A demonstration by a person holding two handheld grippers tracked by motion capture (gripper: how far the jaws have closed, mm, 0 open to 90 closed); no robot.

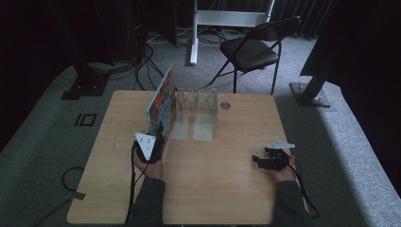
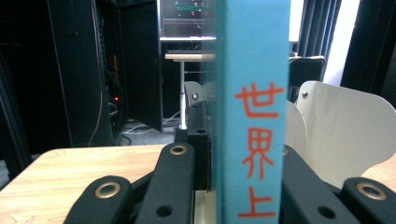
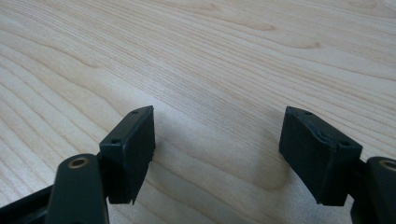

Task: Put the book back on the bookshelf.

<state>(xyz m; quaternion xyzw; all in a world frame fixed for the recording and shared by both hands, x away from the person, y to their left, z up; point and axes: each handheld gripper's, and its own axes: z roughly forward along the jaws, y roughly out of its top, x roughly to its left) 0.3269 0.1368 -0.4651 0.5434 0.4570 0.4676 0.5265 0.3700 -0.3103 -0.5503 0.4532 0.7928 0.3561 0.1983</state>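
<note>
At the left of the table: the left gripper [image 1: 156, 137] is clamped on the near edge of a book [image 1: 162, 100]; the left gripper view has the blue spine [image 2: 252, 112] pinched between the black jaws.
Book's place: upright on the wooden table [image 1: 217, 189], just left of the white rack [image 1: 197, 111], touching it or nearly so; I cannot tell which.
Book's long axis: it runs away from the person toward the far edge, parallel to the rack's dividers, with the cover leaning a little to the left.
Direction for the coming move: the rack's slots [image 1: 204, 100] lie to the right of the book and slightly beyond the gripper, so, as I judge it, the book must be carried sideways to the right and kept upright to enter a slot.
Nearer hand: the left, already holding the book.
At the right: the right gripper [image 1: 257, 161] rests low over bare table, well apart from book and rack, jaws spread wide with nothing between them.
</note>
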